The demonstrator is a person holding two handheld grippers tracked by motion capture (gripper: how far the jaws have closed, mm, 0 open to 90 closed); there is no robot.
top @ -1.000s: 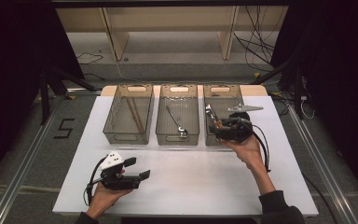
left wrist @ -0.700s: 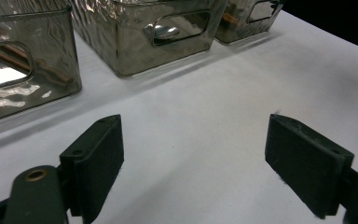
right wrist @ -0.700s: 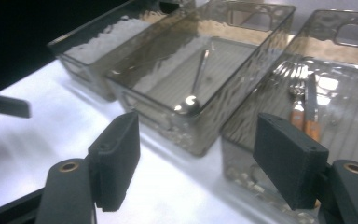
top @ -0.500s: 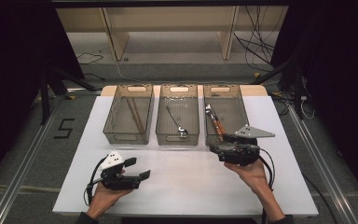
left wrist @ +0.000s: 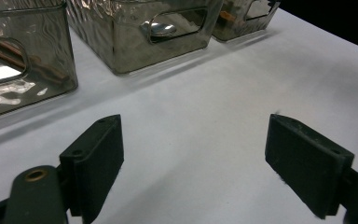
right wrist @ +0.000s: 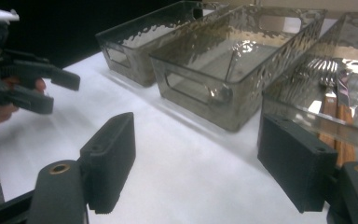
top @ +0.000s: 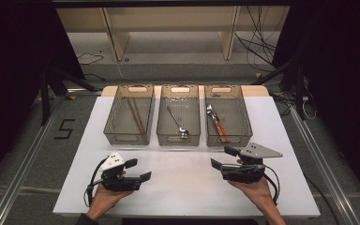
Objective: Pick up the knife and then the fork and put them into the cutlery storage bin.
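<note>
Three clear plastic bins stand in a row at the back of the white table (top: 187,187). Brown chopsticks (top: 136,115) lie in the left bin (top: 129,138), a metal spoon (top: 178,125) in the middle bin (top: 178,139), and wooden-handled cutlery (top: 218,125) in the right bin (top: 228,139). My left gripper (top: 138,169) rests open near the front left, jaws pointing right with nothing between them (left wrist: 200,158). In front of the right bin my right gripper (top: 222,157) is held open and empty (right wrist: 200,158), jaws pointing left. The left gripper (right wrist: 51,88) appears far off in the right gripper view.
Bare white table lies between the two grippers and in front of the bins. Dark curtains flank both sides. A wooden shelf frame (top: 168,28) and loose cables (top: 262,47) sit on the floor behind the table.
My right gripper has drawn back from over the right bin toward the front of the table, empty and open. The left gripper has stayed put.
</note>
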